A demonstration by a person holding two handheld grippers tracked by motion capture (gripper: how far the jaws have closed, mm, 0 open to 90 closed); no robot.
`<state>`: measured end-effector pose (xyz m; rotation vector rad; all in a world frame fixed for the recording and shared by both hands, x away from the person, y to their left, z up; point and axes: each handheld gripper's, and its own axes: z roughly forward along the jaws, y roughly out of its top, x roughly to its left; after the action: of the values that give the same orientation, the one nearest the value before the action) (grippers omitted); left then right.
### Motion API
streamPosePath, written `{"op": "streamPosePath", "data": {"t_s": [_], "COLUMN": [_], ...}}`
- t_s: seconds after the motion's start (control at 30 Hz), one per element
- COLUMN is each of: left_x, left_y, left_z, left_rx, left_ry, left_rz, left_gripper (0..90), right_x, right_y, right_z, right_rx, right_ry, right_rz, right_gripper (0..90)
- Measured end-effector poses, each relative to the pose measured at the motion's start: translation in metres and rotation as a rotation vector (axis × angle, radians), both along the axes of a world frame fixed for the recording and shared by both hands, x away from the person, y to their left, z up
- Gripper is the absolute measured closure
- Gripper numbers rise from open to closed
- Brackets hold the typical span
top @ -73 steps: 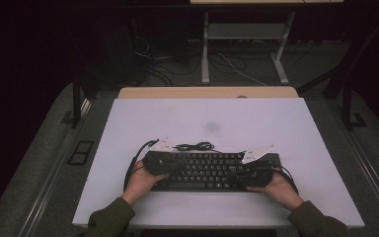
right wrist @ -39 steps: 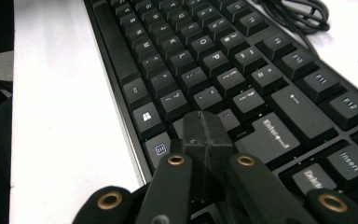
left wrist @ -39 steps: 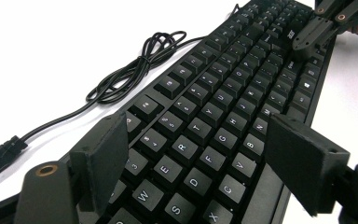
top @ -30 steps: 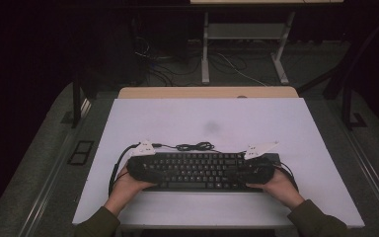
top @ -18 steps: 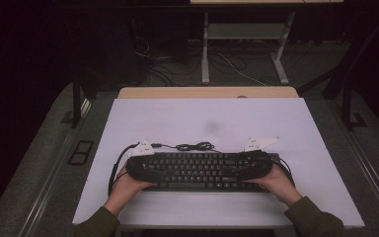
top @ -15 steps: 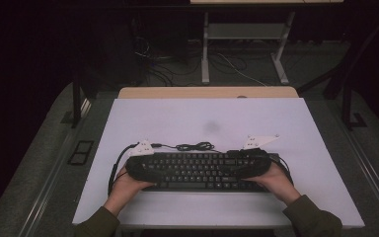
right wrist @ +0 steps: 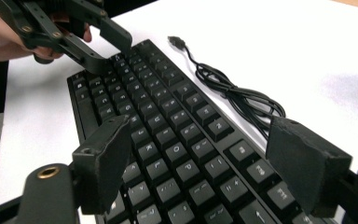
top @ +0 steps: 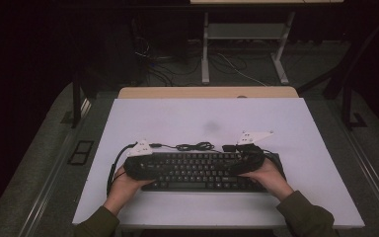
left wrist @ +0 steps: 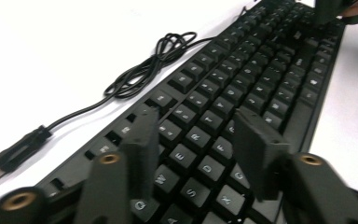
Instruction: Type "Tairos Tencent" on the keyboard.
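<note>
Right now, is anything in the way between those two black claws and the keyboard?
Nothing visible is. The left gripper and the right gripper both hang directly over the keyboard, jaws apart above bare keys. The keyboard's coiled cable lies behind it on the white table, clear of both.

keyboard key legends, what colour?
White letters on black keys of the keyboard; clearest in the left gripper view.

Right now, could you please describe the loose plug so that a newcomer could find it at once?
Start at the white table and find the black keyboard near its front edge. Behind it lies a bundled black cable; the USB plug is its free metal-tipped end, lying unconnected on the tabletop.
</note>
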<state>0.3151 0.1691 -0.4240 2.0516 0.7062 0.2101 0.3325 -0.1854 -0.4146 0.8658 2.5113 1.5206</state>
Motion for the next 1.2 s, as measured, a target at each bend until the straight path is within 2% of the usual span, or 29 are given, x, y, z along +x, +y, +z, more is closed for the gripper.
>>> {"op": "streamPosePath", "data": {"t_s": [0.1, 0.23, 0.33, 0.73, 1.07, 1.1, 1.2], "left_x": [0.002, 0.006, 0.008, 0.012, 0.013, 0.013, 0.013], "left_y": [0.002, 0.005, 0.004, -0.011, -0.013, -0.013, -0.014], "left_z": [-0.002, -0.003, -0.005, -0.012, -0.015, -0.016, -0.015], "left_rx": [0.015, 0.013, 0.024, 0.071, 0.078, 0.067, 0.078], "left_ry": [-0.003, 0.008, 0.023, 0.04, 0.05, 0.055, 0.048], "left_rz": [0.011, 0.019, 0.012, -0.031, -0.036, -0.036, -0.037], "left_gripper": [66.9, 81.7, 89.2, 89.4, 89.4, 89.4, 89.4], "right_x": [0.001, 0.001, 0.0, -0.001, -0.001, -0.001, -0.001], "right_y": [0.003, 0.006, 0.006, 0.006, 0.006, 0.006, 0.006], "right_z": [0.001, 0.0, -0.001, -0.003, -0.003, -0.003, -0.003], "right_rx": [0.009, 0.006, 0.005, -0.011, -0.012, -0.012, -0.013], "right_ry": [-0.005, -0.013, -0.015, -0.022, -0.023, -0.022, -0.022], "right_rz": [0.006, 0.012, 0.013, 0.022, 0.023, 0.022, 0.02], "right_gripper": [21.4, 20.9, 20.9, 20.7, 20.7, 20.7, 20.7]}}
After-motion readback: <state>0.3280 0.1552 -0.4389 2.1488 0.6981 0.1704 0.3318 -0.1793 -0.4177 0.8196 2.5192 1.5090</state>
